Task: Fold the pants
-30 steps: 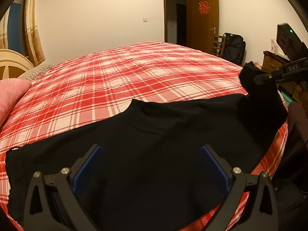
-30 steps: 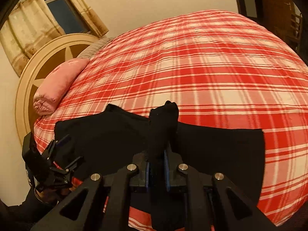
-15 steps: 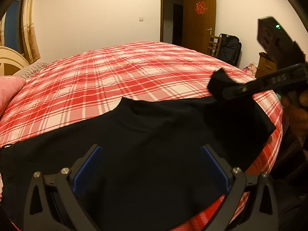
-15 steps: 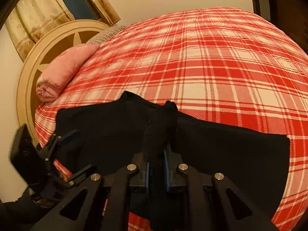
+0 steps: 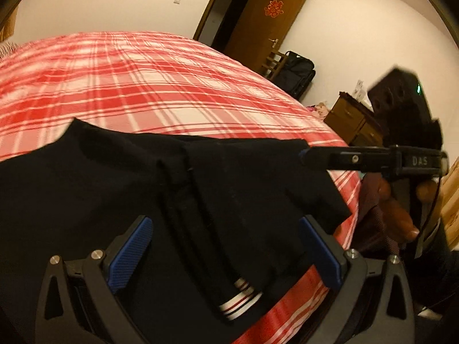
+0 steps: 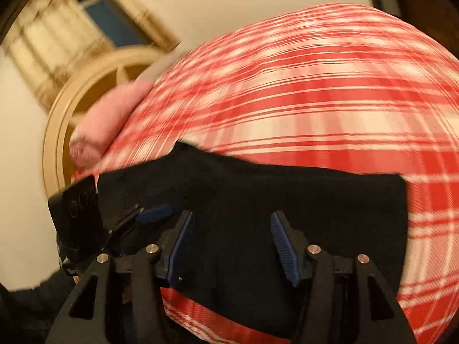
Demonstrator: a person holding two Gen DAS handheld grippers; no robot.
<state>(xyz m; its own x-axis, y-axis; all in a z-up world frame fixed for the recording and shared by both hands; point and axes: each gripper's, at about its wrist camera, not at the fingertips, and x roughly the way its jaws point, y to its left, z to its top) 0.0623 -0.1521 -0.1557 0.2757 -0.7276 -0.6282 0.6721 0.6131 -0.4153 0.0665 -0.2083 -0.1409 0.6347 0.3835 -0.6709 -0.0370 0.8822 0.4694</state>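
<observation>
The right gripper (image 6: 232, 243) has let go: a moment ago its jaws were pinched on a bunch of black cloth held up over the bed, and now they stand apart with nothing between them, hovering just above the pants (image 6: 258, 200). In the left view it shows side-on (image 5: 304, 153), over the pants' right end, a hand (image 5: 398, 209) behind it. The left gripper (image 5: 226, 249) is spread wide as before, empty, low over the near edge of the bed (image 5: 143, 86).

What that drop has done is lay one flap of the pants (image 5: 200, 186) over the rest; a doubled layer with a ridge now runs toward the near edge, where a striped band (image 5: 241, 301) (white with dark lines, likely a trim) peeks out. I judge the first fold placed, and smoothing or a second fold is left.

The pants lie flat along the near edge of the bed, long axis running side to side along that edge, one end toward the headboard (image 6: 74, 109) and pillow (image 6: 114, 114), the other toward the foot. Which end is the waist I cannot tell.
</observation>
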